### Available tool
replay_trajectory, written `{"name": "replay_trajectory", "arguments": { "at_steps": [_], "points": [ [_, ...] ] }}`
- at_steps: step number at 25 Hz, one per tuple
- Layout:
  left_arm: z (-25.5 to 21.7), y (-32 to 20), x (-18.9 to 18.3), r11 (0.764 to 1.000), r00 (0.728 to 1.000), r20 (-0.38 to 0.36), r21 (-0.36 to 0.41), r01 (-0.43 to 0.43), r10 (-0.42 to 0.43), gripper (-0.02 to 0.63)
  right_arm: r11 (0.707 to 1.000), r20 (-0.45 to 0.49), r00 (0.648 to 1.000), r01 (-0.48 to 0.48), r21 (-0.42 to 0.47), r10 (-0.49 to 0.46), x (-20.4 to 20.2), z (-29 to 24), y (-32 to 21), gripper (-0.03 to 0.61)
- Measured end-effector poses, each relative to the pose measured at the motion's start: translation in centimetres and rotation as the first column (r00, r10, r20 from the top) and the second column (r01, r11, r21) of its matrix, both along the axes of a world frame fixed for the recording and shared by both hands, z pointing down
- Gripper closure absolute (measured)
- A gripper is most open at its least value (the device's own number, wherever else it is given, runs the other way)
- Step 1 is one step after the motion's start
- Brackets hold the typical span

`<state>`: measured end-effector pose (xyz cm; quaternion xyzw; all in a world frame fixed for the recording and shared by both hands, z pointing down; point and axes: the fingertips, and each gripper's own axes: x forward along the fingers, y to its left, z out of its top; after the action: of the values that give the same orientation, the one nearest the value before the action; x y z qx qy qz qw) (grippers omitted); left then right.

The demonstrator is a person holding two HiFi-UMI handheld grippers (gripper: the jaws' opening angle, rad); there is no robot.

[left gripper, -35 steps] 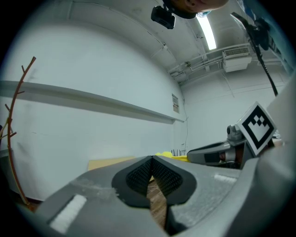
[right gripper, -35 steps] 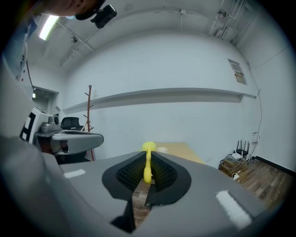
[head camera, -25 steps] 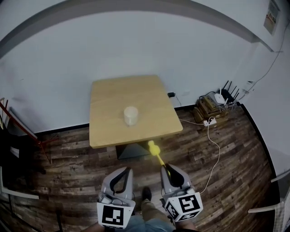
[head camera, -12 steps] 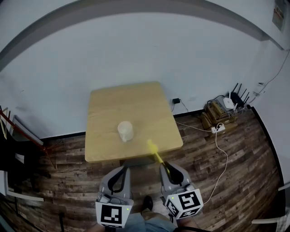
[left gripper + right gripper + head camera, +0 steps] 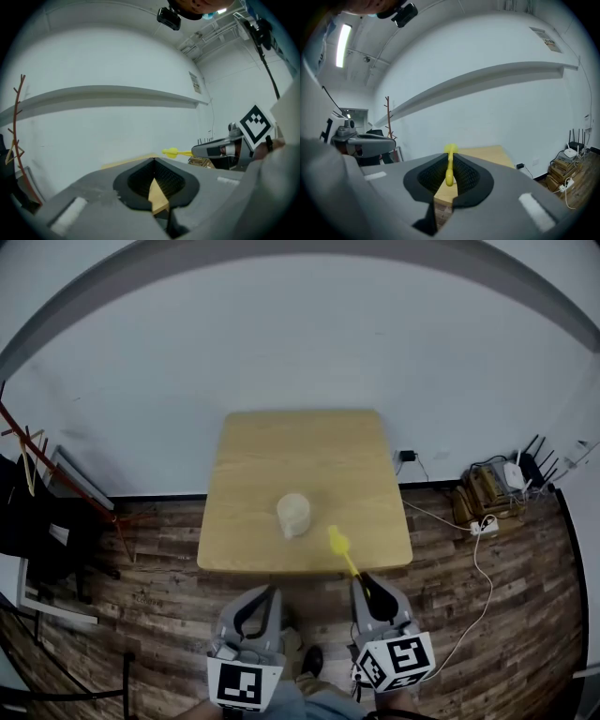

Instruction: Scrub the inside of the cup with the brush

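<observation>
Table (image 5: 309,442) sits nearer in the head view than a second ago: the person has walked up. Yellow brush (image 5: 339,545) now reaches over the near edge, short of the cup (image 5: 293,515), which stands upright near the table's front. Approach only, scrubbing not begun. Right gripper (image 5: 367,581) clamped on the brush handle; left gripper (image 5: 266,593) jaws together, empty. Count: one cup, one brush, one table, two grippers.

Bare tabletop (image 5: 281,446) lies all round the cup (image 5: 293,515).
</observation>
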<state>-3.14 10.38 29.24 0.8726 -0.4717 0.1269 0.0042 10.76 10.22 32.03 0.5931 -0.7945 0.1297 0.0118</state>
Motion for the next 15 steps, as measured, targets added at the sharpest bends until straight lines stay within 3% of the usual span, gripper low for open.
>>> {"name": "replay_trajectory", "arguments": {
  "at_steps": [6,15],
  "points": [
    [1.4,-4.8,-1.4,0.999,0.998,-0.044,-0.03,0.042,-0.044,0.594,0.999,-0.027,0.999,0.025,-0.022,-0.026,-0.9,0.5,-4.6,0.538],
    [2.6,-14.4,-1.2,0.999,0.997,-0.071,-0.04,0.009,-0.012,0.594,0.999,-0.059,0.998,0.026,-0.042,-0.029,-0.9,0.0,-14.0,0.538]
  ]
}}
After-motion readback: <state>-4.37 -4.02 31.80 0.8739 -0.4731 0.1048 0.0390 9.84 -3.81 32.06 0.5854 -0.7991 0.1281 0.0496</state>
